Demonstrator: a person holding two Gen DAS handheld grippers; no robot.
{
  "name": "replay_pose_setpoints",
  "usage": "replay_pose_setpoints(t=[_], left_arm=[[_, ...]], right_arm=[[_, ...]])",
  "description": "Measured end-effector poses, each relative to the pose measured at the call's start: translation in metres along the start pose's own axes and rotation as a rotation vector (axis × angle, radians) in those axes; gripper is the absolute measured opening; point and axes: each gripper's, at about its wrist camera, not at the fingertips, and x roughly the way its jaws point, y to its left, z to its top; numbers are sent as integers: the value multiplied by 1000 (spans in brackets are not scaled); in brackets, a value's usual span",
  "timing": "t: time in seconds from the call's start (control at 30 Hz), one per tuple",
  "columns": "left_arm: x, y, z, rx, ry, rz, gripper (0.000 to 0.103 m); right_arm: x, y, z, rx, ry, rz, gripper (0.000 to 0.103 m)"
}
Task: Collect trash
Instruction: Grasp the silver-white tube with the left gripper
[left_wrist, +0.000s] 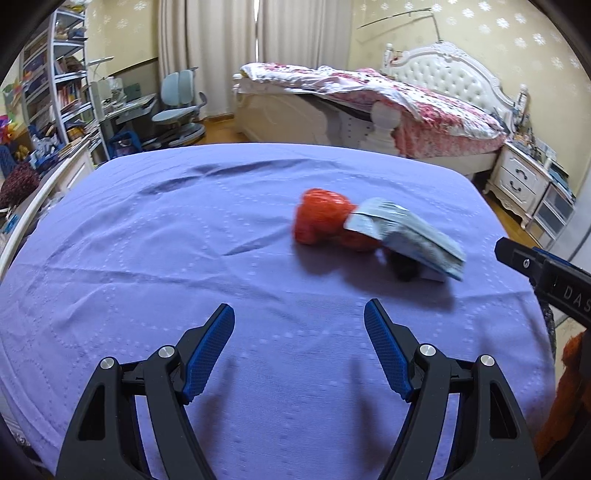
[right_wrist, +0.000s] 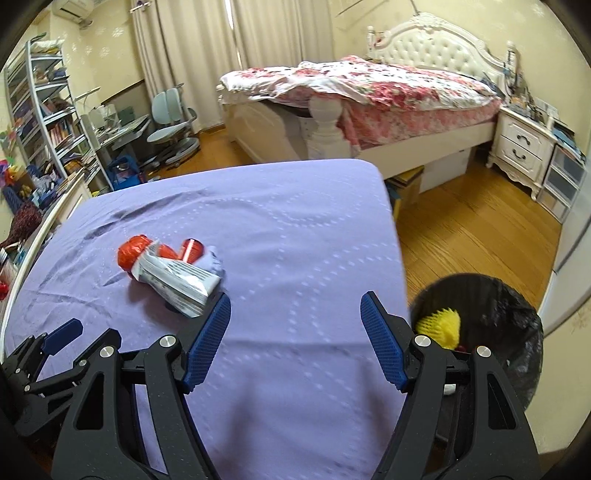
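Hovering with jaws spread and empty, both the left claw (left_wrist: 299, 319) and right claw (right_wrist: 295, 312) faced the wrappers (right_wrist: 173, 271) just ahead; next seemed a grasp, then the bin (right_wrist: 517, 332) beside the right claw.

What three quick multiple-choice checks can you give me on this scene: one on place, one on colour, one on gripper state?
1. Where is the black-lined trash bin?
A. On the purple bedsheet
B. On the wooden floor beside the purple-covered surface
C. Under the white nightstand

2. What colour is the spiky object inside the bin?
A. Yellow
B. Green
C. Blue

3. How do the left gripper and right gripper stand?
A. Both shut on trash
B. Left shut, right open
C. Both open, holding nothing

Answers: B, the bin stands on the floor past the purple sheet edge; A, the spikes are bright yellow; C, only sheet shows between both pairs of blue pads, with the crumpled red wrapper and silver-white packet lying untouched.
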Motion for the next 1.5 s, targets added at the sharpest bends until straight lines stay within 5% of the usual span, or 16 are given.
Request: replay_pose_setpoints(t=[0.33,0.57,0.97,1.5], left_arm=[[11,43,8,-65,16,60,73],[12,46,5,-79,25,51,73],[7,17,6,-64,32,-5,74],[0,-29,13,-14,18,-24,76]], right_arm=[[32,30,17,0,38,-19,71],[17,42,-10,-42,88,30,71],[-5,30,-45,24,85,19,72],[14,-9,-18,47,77,-37,72]])
